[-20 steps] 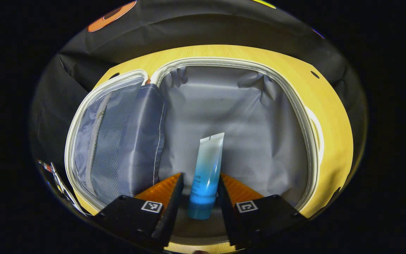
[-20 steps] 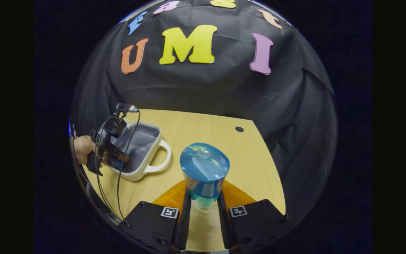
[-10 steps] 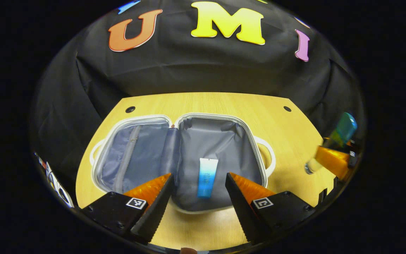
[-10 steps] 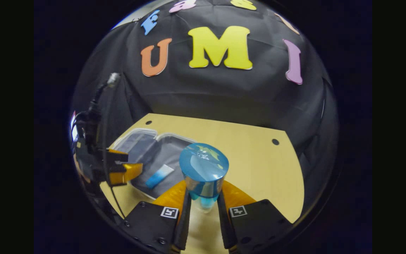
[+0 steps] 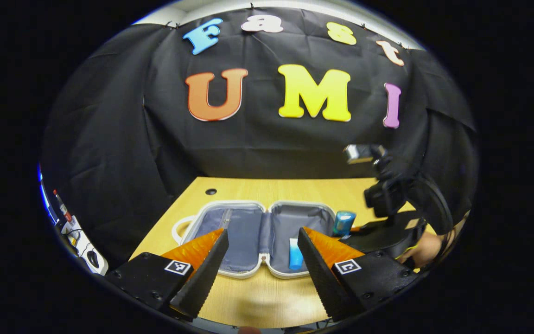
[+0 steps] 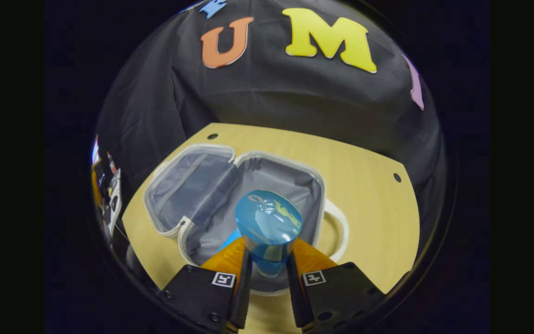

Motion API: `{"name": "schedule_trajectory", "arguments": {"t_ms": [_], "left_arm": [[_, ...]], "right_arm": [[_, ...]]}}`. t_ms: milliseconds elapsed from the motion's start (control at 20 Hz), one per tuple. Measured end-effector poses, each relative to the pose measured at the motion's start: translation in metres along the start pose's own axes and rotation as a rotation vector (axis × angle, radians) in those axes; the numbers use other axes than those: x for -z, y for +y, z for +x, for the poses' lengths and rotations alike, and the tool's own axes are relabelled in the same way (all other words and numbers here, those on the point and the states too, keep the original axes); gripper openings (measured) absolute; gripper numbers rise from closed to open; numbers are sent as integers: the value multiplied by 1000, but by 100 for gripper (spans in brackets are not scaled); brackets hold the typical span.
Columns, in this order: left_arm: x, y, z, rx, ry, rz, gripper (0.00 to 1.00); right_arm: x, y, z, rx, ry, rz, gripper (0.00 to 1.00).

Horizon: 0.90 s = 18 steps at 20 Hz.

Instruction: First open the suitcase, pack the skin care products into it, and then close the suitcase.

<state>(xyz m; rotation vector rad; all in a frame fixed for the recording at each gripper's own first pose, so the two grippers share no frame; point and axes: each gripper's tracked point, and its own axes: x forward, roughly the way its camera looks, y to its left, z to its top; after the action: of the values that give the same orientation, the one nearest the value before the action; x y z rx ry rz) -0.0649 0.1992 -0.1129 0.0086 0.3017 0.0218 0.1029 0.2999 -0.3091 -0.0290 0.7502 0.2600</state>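
A white-rimmed suitcase (image 6: 322, 195) with a grey fabric lining is seen lying open and flat on the light wooden table (image 6: 369, 185); its two halves are spread side by side in the centre of the right gripper view and in the lower centre of the left gripper view. A blue-and-white squeeze tube (image 5: 295, 254) is already laid in the right-hand half as framed in the left gripper view, its long axis running away from the camera.

A clear bottle with a broad blue cap (image 6: 268, 222) is held in the right gripper (image 6: 267, 266), both fingers being pressed against its body just below the cap. The bottle's long axis is pointed up along the fingers toward the camera, so the cap is presented almost end-on. In the right gripper view the bottle is placed directly over the right-hand half of the suitcase, with grey lining visible all around the cap. In the left gripper view the same bottle (image 5: 343, 222) is seen at that half's right rim, carried by the right gripper (image 5: 348, 232).

The left gripper (image 5: 262, 273) is held back over the table's near edge with its fingers spread wide and nothing between them.

The packing step is judged to be under way. The right gripper is the nearer one, and the bottle need only be lowered into the lining beside the tube.
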Motion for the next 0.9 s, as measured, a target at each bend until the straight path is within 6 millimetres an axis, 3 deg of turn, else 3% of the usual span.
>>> {"name": "schedule_trajectory", "arguments": {"t_ms": [100, 300, 650, 900], "left_arm": [[-12, 9, -6, 2, -46, 6, 96], [-28, 17, -8, 9, -107, 6, 96], [-32, 42, 9, -10, -90, -31, 96], [-26, 58, 19, -43, -53, -15, 96]], "right_arm": [[15, 1, 14, 21, 62, 29, 35], [31, 4, 21, 65, 161, 90, 36], [8, 1, 60, 143, 243, 183, 33], [14, -4, 80, 172, 331, 333, 35]]}}
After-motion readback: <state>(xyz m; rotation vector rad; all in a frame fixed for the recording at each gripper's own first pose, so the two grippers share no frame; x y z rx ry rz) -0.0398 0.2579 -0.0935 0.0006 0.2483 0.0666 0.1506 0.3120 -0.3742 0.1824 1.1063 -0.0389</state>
